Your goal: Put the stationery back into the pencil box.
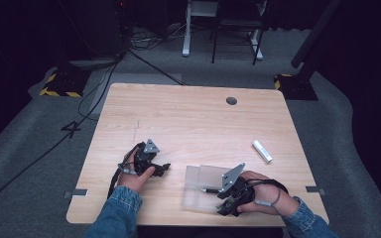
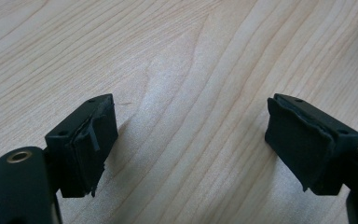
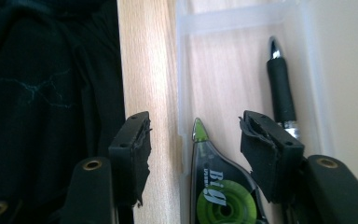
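Observation:
A clear plastic box (image 1: 198,174) lies near the table's front edge, right of the middle. In it are a black pen (image 3: 279,88) and a green-and-black correction tape (image 3: 219,191). My right gripper (image 3: 196,128) points into the box from the right, open. One jaw is outside the box's near wall (image 3: 184,93) and the other is inside, close beside the tape. The pads do not press on the tape. In the high view the right gripper (image 1: 219,201) is low over the box. My left gripper (image 1: 163,168) rests left of the box, its jaws wide open over bare wood (image 2: 191,116).
A white stick-shaped object (image 1: 261,151) lies on the table at the right, beyond the box. A round cable hole (image 1: 231,100) sits near the far edge. The table's front edge runs just beside the box, with dark cloth below it (image 3: 51,93).

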A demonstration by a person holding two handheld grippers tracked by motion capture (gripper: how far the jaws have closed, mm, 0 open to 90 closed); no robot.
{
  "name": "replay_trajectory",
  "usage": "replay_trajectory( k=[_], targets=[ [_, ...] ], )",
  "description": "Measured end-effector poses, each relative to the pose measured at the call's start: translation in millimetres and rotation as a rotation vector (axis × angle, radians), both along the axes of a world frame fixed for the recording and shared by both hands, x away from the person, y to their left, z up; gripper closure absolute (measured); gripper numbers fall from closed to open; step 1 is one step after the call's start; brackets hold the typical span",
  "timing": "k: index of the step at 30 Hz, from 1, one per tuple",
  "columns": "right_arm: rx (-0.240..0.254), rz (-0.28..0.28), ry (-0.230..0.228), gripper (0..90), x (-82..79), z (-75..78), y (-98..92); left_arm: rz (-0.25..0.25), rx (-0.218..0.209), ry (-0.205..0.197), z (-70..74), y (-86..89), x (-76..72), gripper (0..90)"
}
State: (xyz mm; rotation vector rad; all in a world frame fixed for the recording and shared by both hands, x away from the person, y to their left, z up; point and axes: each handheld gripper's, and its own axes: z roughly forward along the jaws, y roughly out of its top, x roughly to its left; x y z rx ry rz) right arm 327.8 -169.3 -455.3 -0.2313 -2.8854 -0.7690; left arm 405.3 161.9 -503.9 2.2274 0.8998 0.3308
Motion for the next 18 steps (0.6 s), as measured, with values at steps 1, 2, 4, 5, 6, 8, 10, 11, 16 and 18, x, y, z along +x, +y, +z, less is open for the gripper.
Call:
replay_trajectory(
  k=[1,2,4,5,6,8,10,11,16,18],
  targets=[
    [0.006,-0.003,-0.005,43.7,0.3,1.4,-0.8,0.0,0.0,0.0,0.0,0.0,0.0,16.9],
    [0.006,-0.003,-0.005,43.7,0.3,1.4,-0.8,0.0,0.0,0.0,0.0,0.0,0.0,16.8],
    [0.021,-0.013,-0.02,44.1,1.9,7.0,-3.1,0.002,0.003,-0.002,0.1,0.1,-0.7,16.9],
    [0.021,-0.013,-0.02,44.1,1.9,7.0,-3.1,0.002,0.003,-0.002,0.1,0.1,-0.7,17.0],
    [0.037,-0.018,-0.037,44.3,3.4,11.8,-4.5,0.003,0.006,-0.004,0.2,0.3,-1.3,16.9],
    [0.055,-0.028,-0.05,44.9,4.3,16.4,-5.7,0.007,0.001,0.0,-0.1,0.8,-3.6,16.9],
    [0.072,-0.037,-0.065,45.5,5.2,20.5,-7.0,0.006,0.005,-0.002,0.0,1.5,-4.5,17.0],
    [0.086,-0.042,-0.071,45.7,5.9,23.2,-8.2,0.009,0.0,-0.001,-0.1,1.4,-5.1,17.0],
    [0.141,-0.076,-0.102,45.4,9.7,36.0,-13.9,0.015,0.004,-0.001,0.0,2.2,-7.2,17.0],
    [0.193,-0.107,-0.126,45.3,14.2,46.1,-19.6,0.021,0.002,-0.004,-0.2,3.4,-9.4,16.9]
  ],
)
